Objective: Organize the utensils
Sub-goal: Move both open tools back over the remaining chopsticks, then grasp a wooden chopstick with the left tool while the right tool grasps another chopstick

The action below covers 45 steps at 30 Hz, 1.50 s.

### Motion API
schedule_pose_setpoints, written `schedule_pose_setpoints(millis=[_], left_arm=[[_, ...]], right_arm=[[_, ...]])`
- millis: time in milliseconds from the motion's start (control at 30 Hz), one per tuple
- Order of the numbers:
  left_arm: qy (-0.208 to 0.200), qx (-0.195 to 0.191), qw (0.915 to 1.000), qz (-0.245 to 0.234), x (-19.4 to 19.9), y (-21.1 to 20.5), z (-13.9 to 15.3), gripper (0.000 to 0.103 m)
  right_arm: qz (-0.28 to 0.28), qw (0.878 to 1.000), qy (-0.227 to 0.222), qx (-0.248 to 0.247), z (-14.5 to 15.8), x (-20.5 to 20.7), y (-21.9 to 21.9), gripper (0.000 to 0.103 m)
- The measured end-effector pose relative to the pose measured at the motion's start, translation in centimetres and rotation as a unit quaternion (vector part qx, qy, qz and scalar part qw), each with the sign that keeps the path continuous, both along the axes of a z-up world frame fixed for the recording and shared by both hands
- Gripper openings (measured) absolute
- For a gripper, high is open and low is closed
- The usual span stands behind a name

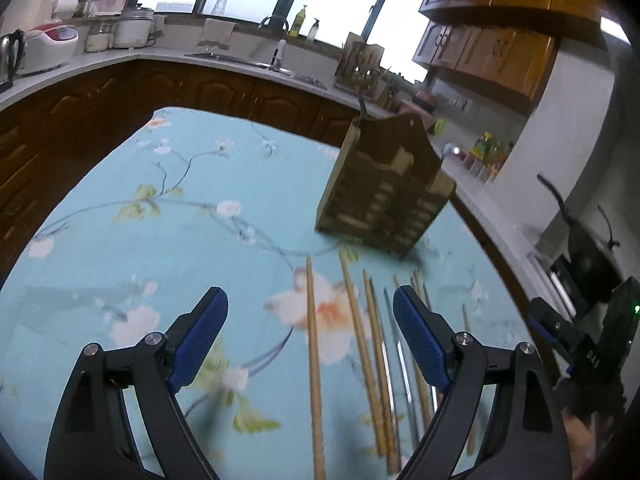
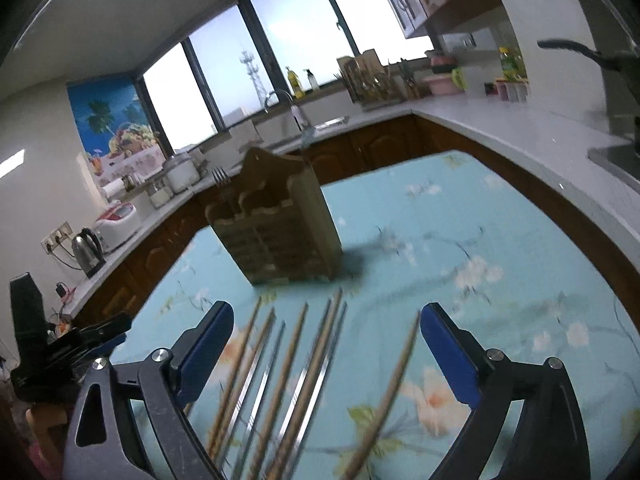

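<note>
While both hand-held grippers, left (image 1: 310, 330) and right (image 2: 326, 340), are gaping empty, the thin, light, slippery wooden and metal chopsticks (image 2: 308, 360) are lying just ahead; pinch mid-shaft.

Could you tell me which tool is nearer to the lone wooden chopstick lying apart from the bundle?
Left. That lone wooden chopstick lies between the open left tool's fingers; at the open right tool it lies just inside the right-hand finger.
</note>
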State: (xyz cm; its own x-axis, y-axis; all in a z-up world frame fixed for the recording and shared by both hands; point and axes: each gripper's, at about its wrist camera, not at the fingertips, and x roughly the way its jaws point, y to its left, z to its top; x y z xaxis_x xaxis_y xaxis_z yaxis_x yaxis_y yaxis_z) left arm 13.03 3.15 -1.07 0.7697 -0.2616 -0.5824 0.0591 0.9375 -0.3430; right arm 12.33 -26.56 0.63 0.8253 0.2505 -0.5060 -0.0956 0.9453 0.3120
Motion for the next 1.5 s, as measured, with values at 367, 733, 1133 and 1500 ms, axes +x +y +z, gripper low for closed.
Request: schedule_pose_setpoints(millis=[367, 733, 1133, 1500], left_arm=[[0.033, 0.024, 0.9991, -0.005, 0.1, -0.7, -1.8, 0.087], [0.051, 0.043, 0.9975, -0.024, 3.6, -1.5, -1.5, 0.079], [0.104, 0.08, 0.9888, -0.072, 9.0, -4.0, -3.5, 0.049], [0.145, 0.089, 0.9807, -0.096, 12.5, -5.0, -5.7, 0.036]], right_arm=[[0.008, 0.999, 0.011, -0.035, -1.0, -1.1, 1.2, 0.096], [0.016, 0.998, 0.041, -0.035, -1.6, 1.7, 2.2, 0.076], [0.023, 0.992, 0.121, -0.031, -4.4, 8.3, 3.5, 0.028], [0.026, 0.982, 0.174, -0.072, -6.7, 13.4, 4.5, 0.013]])
